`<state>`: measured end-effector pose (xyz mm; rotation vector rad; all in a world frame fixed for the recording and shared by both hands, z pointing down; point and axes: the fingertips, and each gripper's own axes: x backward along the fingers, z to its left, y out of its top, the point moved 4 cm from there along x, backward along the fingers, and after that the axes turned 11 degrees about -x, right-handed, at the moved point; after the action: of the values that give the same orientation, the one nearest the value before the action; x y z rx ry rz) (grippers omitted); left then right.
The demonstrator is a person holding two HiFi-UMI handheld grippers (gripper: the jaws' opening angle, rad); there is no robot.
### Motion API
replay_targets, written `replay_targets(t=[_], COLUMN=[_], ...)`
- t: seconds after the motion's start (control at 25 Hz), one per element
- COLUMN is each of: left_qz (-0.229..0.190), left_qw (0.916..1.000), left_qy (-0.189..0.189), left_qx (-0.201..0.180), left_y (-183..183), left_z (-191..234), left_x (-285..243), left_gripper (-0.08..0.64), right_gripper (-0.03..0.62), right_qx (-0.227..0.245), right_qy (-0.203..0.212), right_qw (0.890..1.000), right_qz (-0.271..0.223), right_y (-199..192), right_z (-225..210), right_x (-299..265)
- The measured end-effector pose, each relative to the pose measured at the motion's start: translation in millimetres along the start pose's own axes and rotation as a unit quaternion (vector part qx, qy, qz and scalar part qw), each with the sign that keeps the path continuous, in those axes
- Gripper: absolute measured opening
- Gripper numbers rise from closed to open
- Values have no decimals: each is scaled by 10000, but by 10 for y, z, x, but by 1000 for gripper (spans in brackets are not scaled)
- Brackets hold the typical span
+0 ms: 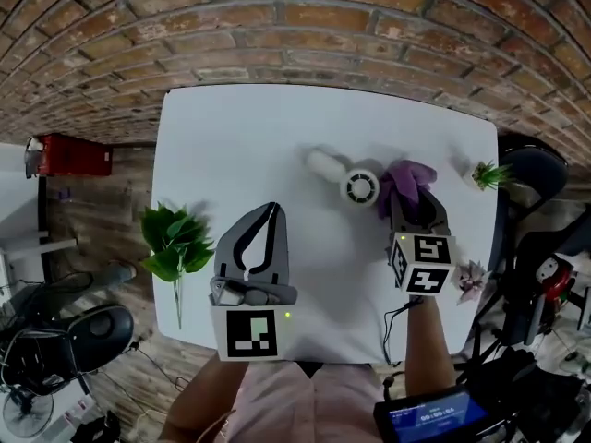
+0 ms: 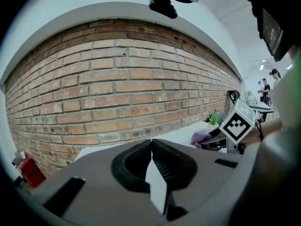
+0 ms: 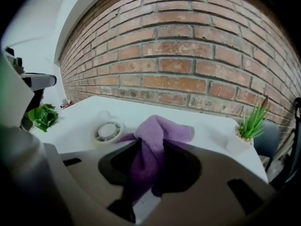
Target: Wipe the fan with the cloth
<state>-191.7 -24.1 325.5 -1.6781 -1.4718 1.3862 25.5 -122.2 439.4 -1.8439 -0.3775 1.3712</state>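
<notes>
Cloth held beside the fan on the white table (image 1: 231, 127).
The right gripper (image 1: 413, 201) is clamped on the purple cloth (image 1: 407, 177), which bunches out of its jaws just right of the fan (image 1: 359, 187). The fan lies right of the table's middle. The left gripper (image 1: 272, 212), nearer and further left, has its jaws pressed together with nothing between them.

The purple cloth (image 3: 160, 133) beside the fan (image 1: 360, 187) looks like soft, napped fabric. The fan is smooth white plastic, and the table (image 1: 240, 137) under it is matt.
</notes>
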Motion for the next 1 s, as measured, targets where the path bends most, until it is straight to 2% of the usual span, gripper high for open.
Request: replay_targets(t=[0.12,0.24,0.32,0.4,0.56,0.72,0.8,0.88,1.0], left_qz=[-28,-25,-8,0,-29,-21,-4,8,41], left_qw=[9996,9979,9975,9978,9979,9980,9982,9984,9986], left_qy=[112,237,277,276,300,324,326,318,319], left_qx=[260,596,650,598,574,538,509,458,418], left_y=[-21,-33,-31,-18,-15,-60,-87,-108,-136], left_z=[18,-1,-11,-15,13,58,85,109,134], left_x=[20,64,94,118,156,170,168,166,163], left_gripper=[12,12,12,12,12,12,12,12,12], right_gripper=[128,129,130,130,130,130,130,130,130], right_qx=[127,350,524,566,404,440,502,626,750], right_qy=[355,1011,1458,1604,1228,688,425,339,614], right_qw=[9991,9934,9867,9846,9916,9958,9972,9975,9946], right_qz=[202,408,482,408,-34,-408,-344,-41,378], right_y=[-183,-390,-472,-441,-121,195,193,69,-164], right_z=[315,821,1135,1232,902,505,367,348,561], right_x=[149,313,403,469,546,522,371,195,132])
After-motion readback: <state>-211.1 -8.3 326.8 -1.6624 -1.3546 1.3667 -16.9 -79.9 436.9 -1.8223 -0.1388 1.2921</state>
